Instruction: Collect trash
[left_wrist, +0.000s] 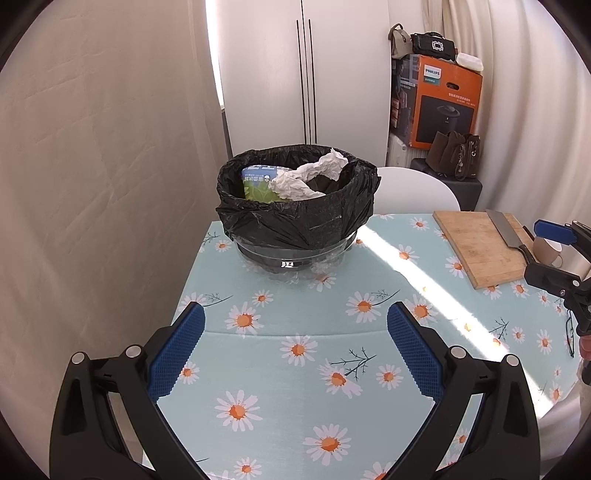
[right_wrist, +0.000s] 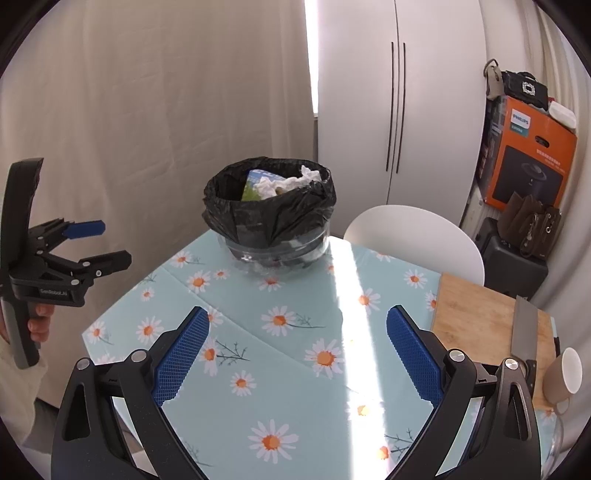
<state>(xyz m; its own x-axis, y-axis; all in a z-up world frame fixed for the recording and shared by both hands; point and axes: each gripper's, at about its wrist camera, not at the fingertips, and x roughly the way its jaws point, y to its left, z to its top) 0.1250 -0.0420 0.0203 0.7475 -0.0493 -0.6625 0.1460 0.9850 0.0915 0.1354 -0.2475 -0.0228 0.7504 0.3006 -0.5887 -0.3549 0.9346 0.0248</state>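
A clear bin lined with a black bag (left_wrist: 295, 218) stands at the far side of the daisy tablecloth (left_wrist: 295, 369); it also shows in the right wrist view (right_wrist: 269, 218). Inside lie crumpled white paper (left_wrist: 314, 175) and a blue-green packet (left_wrist: 258, 181). My left gripper (left_wrist: 295, 321) is open and empty, above the cloth, short of the bin. My right gripper (right_wrist: 297, 321) is open and empty, also short of the bin. The left gripper shows at the left in the right wrist view (right_wrist: 107, 243), open. The right gripper shows at the right edge of the left wrist view (left_wrist: 554, 251).
A wooden cutting board (left_wrist: 480, 243) with a cleaver (left_wrist: 506, 229) lies at the right, with a beige mug (right_wrist: 563, 376) beside it. A white chair (right_wrist: 417, 236) stands behind the table. Curtain on the left, boxes and bags at the back right.
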